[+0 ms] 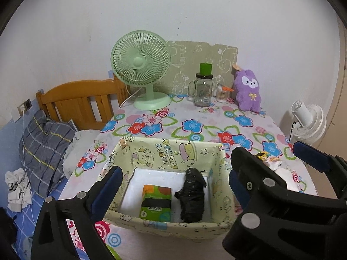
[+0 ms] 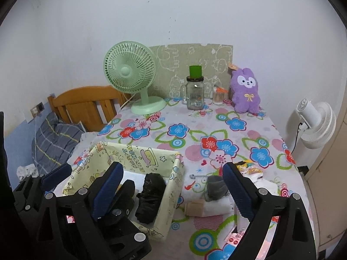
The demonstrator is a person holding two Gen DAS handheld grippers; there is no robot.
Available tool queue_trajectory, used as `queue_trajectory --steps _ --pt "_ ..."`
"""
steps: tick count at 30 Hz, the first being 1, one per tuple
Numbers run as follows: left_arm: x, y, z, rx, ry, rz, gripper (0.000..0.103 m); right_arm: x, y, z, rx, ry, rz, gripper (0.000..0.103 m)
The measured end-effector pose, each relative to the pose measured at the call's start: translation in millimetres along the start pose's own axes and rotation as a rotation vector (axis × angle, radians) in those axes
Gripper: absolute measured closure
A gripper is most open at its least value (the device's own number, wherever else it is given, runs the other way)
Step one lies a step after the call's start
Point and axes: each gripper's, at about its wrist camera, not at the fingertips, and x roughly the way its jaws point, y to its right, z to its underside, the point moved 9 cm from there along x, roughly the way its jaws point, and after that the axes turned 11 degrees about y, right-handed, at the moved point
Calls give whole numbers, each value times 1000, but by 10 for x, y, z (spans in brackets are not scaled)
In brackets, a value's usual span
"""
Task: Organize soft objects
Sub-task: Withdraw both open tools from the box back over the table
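A box lined with yellow cartoon paper (image 1: 169, 153) stands on the flowered tablecloth. A green-and-orange packet (image 1: 156, 201) and a black crumpled bundle (image 1: 193, 197) lie inside it. My left gripper (image 1: 173, 173) hangs open above the box, holding nothing. My right gripper (image 2: 172, 166) is open too, over the box's right wall (image 2: 173, 186). To the right of the box lie a grey soft piece (image 2: 214, 186), a white folded cloth (image 2: 216, 208) and a tan little carton (image 2: 195, 209). A purple plush rabbit (image 2: 245, 91) sits at the back right.
At the back of the table stand a green desk fan (image 1: 141, 69), a glass jar mug with a green lid (image 1: 203, 88) and a cotton-swab tub (image 2: 218, 96). A yellow packet (image 2: 249, 166) lies near the right edge. A bed with a checked pillow (image 1: 43, 149) is on the left, a white fan (image 2: 314, 125) on the right.
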Motion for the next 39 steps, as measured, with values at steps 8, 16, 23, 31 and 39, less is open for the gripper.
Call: queue_trajectory --steps 8,16,23,31,39 --pt "-121 183 -41 4 31 2 2 -155 168 -30 17 25 -6 7" --pt "-219 371 -31 -4 48 15 2 -320 360 -42 2 46 11 6" --pt "-289 554 13 -4 62 26 2 -458 531 -24 -11 70 42 6" --pt "-345 780 108 -8 72 39 2 -563 777 69 -6 75 69 3" --pt "-350 1011 250 -3 51 62 2 -642 1012 192 0 78 96 3"
